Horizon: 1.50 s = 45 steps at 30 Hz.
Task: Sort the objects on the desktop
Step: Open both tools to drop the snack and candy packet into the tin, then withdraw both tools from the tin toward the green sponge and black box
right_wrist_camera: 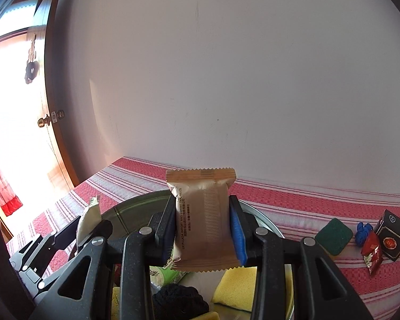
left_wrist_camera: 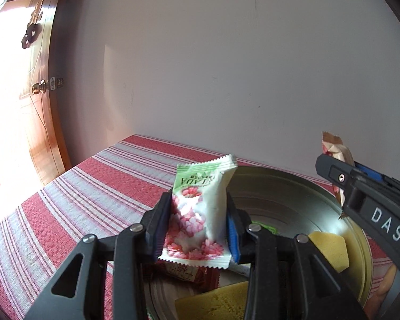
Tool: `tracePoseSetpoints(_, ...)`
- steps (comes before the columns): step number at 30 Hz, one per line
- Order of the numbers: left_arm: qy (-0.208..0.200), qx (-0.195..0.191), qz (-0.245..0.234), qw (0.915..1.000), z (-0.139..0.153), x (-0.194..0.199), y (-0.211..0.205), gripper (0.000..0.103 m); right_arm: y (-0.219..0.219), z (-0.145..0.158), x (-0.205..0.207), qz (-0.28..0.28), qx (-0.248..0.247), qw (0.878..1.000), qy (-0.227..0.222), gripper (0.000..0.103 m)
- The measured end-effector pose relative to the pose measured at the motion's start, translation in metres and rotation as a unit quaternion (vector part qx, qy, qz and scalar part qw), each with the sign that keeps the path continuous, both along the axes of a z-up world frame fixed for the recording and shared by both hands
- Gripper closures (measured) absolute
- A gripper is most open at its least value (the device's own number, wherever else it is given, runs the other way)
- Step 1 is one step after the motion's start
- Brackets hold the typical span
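A: Left gripper [left_wrist_camera: 200, 226] clamped on the pink-and-white snack packet [left_wrist_camera: 200, 213], right gripper [right_wrist_camera: 204, 229] pinching the brown packet [right_wrist_camera: 204, 218], both over the metal tin [left_wrist_camera: 293, 200]. Could slip early, slick wrappers.

B: Or collide, so close together. Striped red tablecloth [left_wrist_camera: 93, 186], plain white wall [left_wrist_camera: 226, 66], wooden door [left_wrist_camera: 40, 93] left.

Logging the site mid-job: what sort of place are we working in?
Probably a room in a home: a table under a red striped tablecloth against a plain white wall, with a wooden door and brass knob to the left.
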<state>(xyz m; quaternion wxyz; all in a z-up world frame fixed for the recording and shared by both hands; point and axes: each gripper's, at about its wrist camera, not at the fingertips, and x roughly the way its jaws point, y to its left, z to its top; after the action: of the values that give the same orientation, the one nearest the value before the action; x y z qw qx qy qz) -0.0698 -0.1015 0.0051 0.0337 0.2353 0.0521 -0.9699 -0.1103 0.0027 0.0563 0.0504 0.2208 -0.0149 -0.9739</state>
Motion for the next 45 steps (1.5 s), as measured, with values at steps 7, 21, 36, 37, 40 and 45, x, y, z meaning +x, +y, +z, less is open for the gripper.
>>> tracePoseSetpoints(7, -0.002, -0.009, 0.0, 1.0, 0.0, 0.002, 0.0, 0.066, -0.001, 0.001, -0.018, 0.003, 0.007, 0.999, -0.035, 0.063)
tracePoseSetpoints(21, 0.034, -0.066, 0.014, 0.9971, 0.003, 0.016, 0.016, 0.001, 0.029, -0.003, 0.053, -0.044, -0.046, 0.993, 0.102, 0.006)
tracePoseSetpoints(36, 0.076, -0.07, 0.008, 0.9946, 0.002, 0.026, 0.024, 0.001, 0.038, -0.024, 0.09, -0.099, -0.014, 0.981, 0.164, 0.001)
tracePoseSetpoints(37, 0.078, -0.065, 0.006, 0.9948, 0.002, 0.027, 0.023, 0.001, 0.036, -0.024, 0.093, -0.102, -0.008, 0.98, 0.171, 0.001)
tracePoseSetpoints(40, 0.083, -0.057, 0.003, 0.995, 0.002, 0.029, 0.023, 0.001, 0.031, -0.023, 0.098, -0.105, 0.009, 0.978, 0.181, 0.001)
tracePoseSetpoints(45, 0.083, -0.049, 0.0, 0.9953, 0.002, 0.029, 0.024, 0.001, 0.022, -0.024, 0.099, -0.099, 0.028, 0.979, 0.177, 0.001)
